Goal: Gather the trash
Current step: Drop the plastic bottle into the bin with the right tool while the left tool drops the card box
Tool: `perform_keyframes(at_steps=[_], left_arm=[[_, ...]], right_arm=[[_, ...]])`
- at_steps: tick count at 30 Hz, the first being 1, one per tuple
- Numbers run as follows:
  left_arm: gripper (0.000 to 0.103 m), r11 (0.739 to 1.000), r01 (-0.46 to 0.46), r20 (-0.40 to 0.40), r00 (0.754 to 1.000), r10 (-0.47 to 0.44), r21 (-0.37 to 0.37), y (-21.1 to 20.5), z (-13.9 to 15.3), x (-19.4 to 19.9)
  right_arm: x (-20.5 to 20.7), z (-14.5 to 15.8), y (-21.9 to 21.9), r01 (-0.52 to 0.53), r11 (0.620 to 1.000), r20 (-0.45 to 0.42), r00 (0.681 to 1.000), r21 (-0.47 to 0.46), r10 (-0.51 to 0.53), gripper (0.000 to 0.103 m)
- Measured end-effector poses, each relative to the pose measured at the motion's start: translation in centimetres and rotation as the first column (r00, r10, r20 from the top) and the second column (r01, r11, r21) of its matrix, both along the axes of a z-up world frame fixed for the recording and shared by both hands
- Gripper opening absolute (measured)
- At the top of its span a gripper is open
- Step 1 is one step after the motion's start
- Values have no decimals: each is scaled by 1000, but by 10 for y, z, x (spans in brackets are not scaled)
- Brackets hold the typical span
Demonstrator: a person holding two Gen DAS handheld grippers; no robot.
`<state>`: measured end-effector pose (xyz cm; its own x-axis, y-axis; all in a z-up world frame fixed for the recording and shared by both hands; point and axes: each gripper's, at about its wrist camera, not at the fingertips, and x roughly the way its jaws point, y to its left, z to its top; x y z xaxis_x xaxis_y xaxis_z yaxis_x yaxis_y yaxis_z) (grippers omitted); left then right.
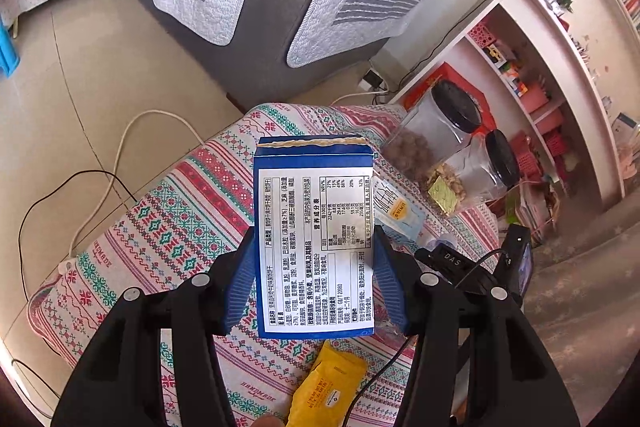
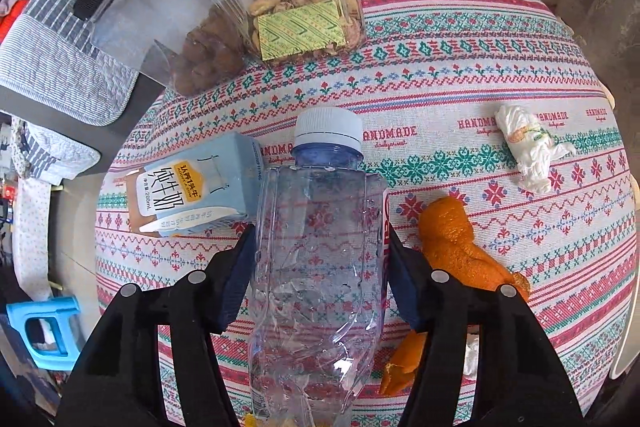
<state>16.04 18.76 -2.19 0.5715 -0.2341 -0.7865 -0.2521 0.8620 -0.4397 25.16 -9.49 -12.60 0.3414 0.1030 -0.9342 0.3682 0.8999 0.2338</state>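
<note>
My left gripper [image 1: 314,263] is shut on a blue and white snack box [image 1: 314,227] and holds it above the patterned tablecloth [image 1: 160,227]. A yellow wrapper [image 1: 326,387] lies on the cloth below the box. My right gripper [image 2: 320,259] is shut on a clear empty plastic bottle [image 2: 316,267] with a white cap. On the cloth in the right wrist view lie a light blue milk carton [image 2: 192,191] to the left, orange peel [image 2: 460,247] to the right and a crumpled white tissue [image 2: 528,147] farther right. The carton also shows in the left wrist view [image 1: 398,211].
Two clear jars with black lids, holding nuts [image 2: 304,3] [image 2: 168,11], stand at the table's far edge. A grey sofa [image 1: 280,27] with striped covers is beyond. Cables [image 1: 100,187] run on the floor. A blue stool [image 2: 48,327] stands to the left. Shelves [image 1: 540,87] line the right wall.
</note>
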Motion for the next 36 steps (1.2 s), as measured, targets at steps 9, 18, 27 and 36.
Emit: perform_keyframes(at_steps=[9, 18, 27, 36], left_arm=[[55, 1000, 11, 18, 1000, -12, 16, -8, 4, -1], [55, 999, 26, 24, 999, -27, 37, -19, 5, -4], [55, 996, 57, 21, 998, -59, 73, -37, 4, -6], [55, 985, 112, 24, 993, -116, 128, -70, 0, -9]], right_arm=[[-27, 50, -24, 15, 998, 104, 995, -55, -9, 58], [-52, 95, -72, 88, 990, 194, 979, -106, -66, 58], [-102, 124, -136, 214, 962, 285, 945, -172, -159, 58], [-187, 144, -219, 410, 860, 411, 871, -303, -271, 59]])
